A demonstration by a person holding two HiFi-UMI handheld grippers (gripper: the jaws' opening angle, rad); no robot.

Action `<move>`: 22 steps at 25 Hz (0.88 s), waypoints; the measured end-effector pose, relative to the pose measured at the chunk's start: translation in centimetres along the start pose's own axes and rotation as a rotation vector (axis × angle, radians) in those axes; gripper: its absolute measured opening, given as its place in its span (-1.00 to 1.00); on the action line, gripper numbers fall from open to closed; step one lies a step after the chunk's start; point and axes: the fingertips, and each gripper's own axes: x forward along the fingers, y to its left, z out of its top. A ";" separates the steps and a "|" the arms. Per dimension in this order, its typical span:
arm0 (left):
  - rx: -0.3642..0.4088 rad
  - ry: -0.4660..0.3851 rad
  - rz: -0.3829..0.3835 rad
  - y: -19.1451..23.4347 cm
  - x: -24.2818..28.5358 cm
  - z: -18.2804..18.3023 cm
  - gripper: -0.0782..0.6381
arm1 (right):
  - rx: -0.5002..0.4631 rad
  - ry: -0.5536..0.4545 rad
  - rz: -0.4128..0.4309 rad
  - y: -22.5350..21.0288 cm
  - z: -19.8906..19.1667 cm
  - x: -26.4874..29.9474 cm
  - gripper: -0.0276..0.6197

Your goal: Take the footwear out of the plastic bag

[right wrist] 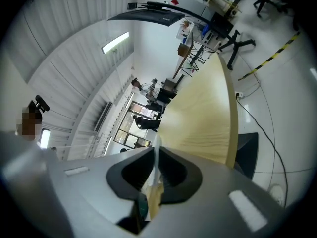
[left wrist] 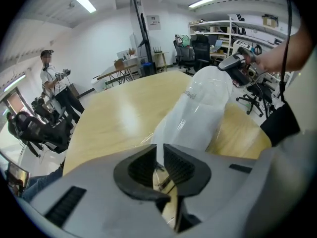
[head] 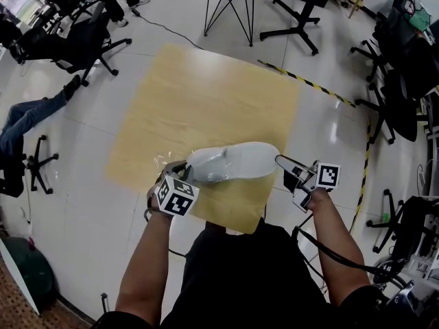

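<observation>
A clear plastic bag [head: 206, 164] with a white shoe [head: 240, 160] inside hangs stretched between my two grippers, over the near edge of a light wooden table [head: 206, 94]. My left gripper [head: 180, 175] is shut on the bag's left end; in the left gripper view the film [left wrist: 198, 113] runs up from between the jaws [left wrist: 161, 155]. My right gripper [head: 280, 160] is shut on the bag's right end, and a thin strip of film [right wrist: 157, 150] sits pinched between its jaws [right wrist: 156, 160]. The shoe is lifted off the tabletop.
Office chairs [head: 82, 43] stand around the table on the glossy floor. Yellow-black tape [head: 309, 82] runs past the far right corner. Black table legs [head: 230, 5] stand beyond. A person [left wrist: 52, 81] stands far off at the left, and another person's legs [head: 27, 115] stretch along the floor.
</observation>
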 end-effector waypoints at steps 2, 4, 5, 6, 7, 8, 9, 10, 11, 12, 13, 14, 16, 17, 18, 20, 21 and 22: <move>-0.023 -0.001 -0.007 0.6 -0.1 -0.4 -0.64 | -0.012 0.004 -0.009 -0.2 -0.1 -0.2 -0.81; -0.023 0.018 0.022 1.4 -0.1 -0.7 -0.68 | -0.009 0.004 -0.031 -0.8 -0.5 -0.2 -0.80; -0.023 0.030 0.046 2.0 0.0 -0.9 -0.70 | -0.001 -0.008 -0.044 -1.1 -0.6 -0.3 -0.80; -0.034 0.040 0.068 2.7 -0.1 -1.2 -0.71 | 0.007 -0.024 -0.052 -1.5 -0.6 -0.3 -0.80; -0.054 0.048 0.087 3.4 -0.2 -1.6 -0.73 | 0.015 -0.039 -0.057 -1.7 -0.7 -0.1 -0.80; -0.075 0.057 0.102 4.1 -0.2 -2.0 -0.73 | 0.026 -0.049 -0.063 -2.0 -0.8 0.2 -0.80; -0.088 0.072 0.117 4.6 -0.1 -2.4 -0.71 | 0.042 -0.055 -0.073 -2.3 -1.0 0.5 -0.80; -0.093 0.092 0.134 5.1 0.1 -2.8 -0.66 | 0.056 -0.059 -0.086 -2.6 -1.2 0.6 -0.79; -0.096 0.110 0.152 5.4 0.2 -3.2 -0.59 | 0.067 -0.065 -0.099 -2.9 -1.4 0.5 -0.79; -0.106 0.117 0.162 5.7 0.2 -3.6 -0.50 | 0.075 -0.073 -0.108 -3.1 -1.4 0.5 -0.79; -0.127 0.107 0.162 5.9 0.0 -3.7 -0.38 | 0.080 -0.081 -0.114 -3.3 -1.5 0.4 -0.79; -0.155 0.085 0.157 6.1 -0.4 -3.6 -0.32 | 0.081 -0.087 -0.121 -3.4 -1.6 0.4 -0.79; -0.198 0.020 0.153 6.2 -1.7 -3.1 -0.25 | 0.086 -0.094 -0.133 -3.6 -1.7 0.3 -0.78; -0.201 -0.016 0.150 6.1 -2.6 -2.6 -0.25 | 0.090 -0.095 -0.134 -3.7 -1.8 0.2 -0.78; -0.186 -0.048 0.140 5.6 -3.3 -2.0 -0.25 | 0.093 -0.095 -0.132 -3.7 -1.9 0.2 -0.78; -0.097 -0.078 0.097 3.8 -3.8 -0.6 -0.26 | 0.099 -0.094 -0.127 -3.8 -2.0 0.0 -0.78; -0.028 -0.079 0.076 2.7 -3.6 0.1 -0.26 | 0.110 -0.093 -0.140 -4.0 -2.2 -0.2 -0.78; 0.045 -0.075 0.060 1.8 -3.2 0.7 -0.26 | 0.130 -0.092 -0.174 -4.3 -2.4 -0.6 -0.78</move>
